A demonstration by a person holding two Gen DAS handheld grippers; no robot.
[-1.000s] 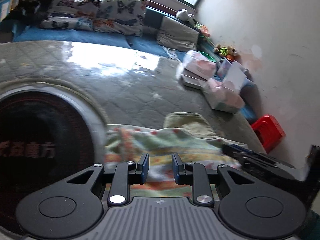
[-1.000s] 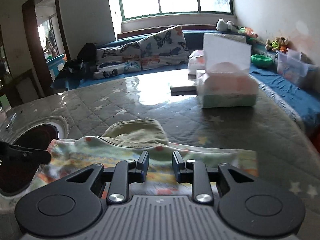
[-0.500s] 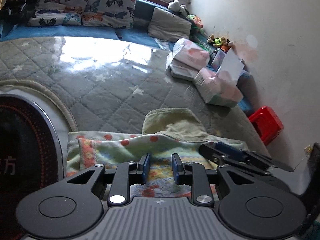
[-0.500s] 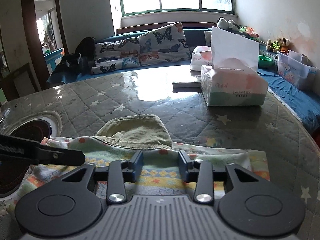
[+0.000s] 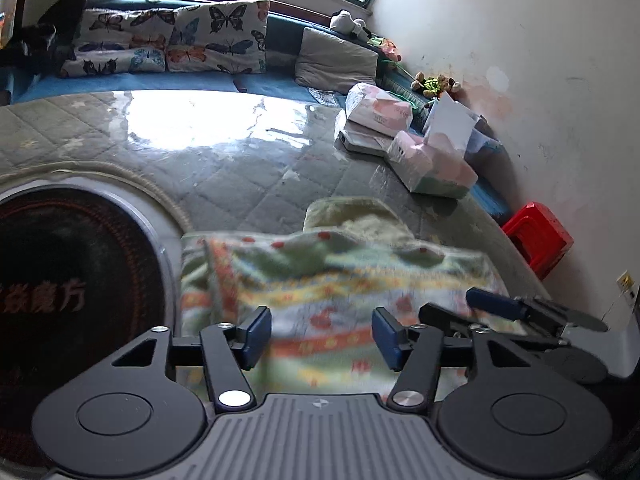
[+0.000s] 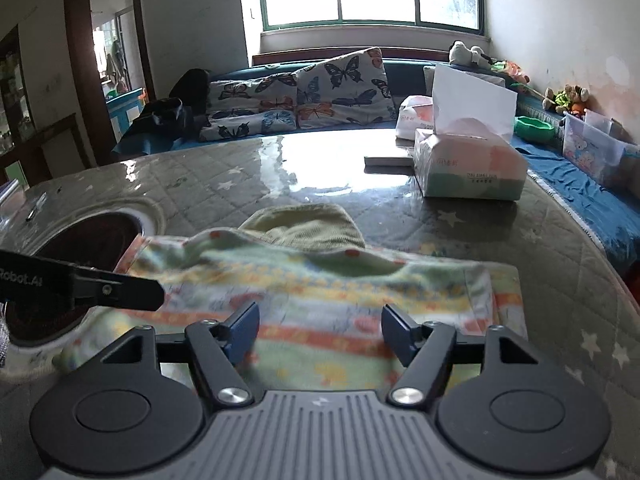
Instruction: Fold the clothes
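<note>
- Both grippers were pinched near shut on the garment's near edge a second ago; now left gripper [image 5: 321, 334] and right gripper [image 6: 320, 330] stand wide open, nothing between the pads.
- Garment [image 6: 320, 292], a striped print piece, lies flat-ish on the table [image 6: 304, 184] as a wide band, just in front of both grippers. Green cloth [image 6: 308, 226] pokes out from under its far edge; I can't tell if that's a hood or a separate item.
- Relative to the garment: round burner inset [image 5: 72, 280] sits at its left end, with the left corner overlapping the rim; tissue box [image 6: 468, 172] is well behind, to the right.
- Fold state: looks doubled over lengthwise, top layer rumpled at the far edge.
- Risks:
  - Rumple gets locked in if the next fold goes over it.
  - A regrip could catch only the top layer, so the fold opens when lifted.
  - Left corner could drag on the burner rim and skew the stack.
  - Grippers are close together; crossing paths risks a clash.
</note>
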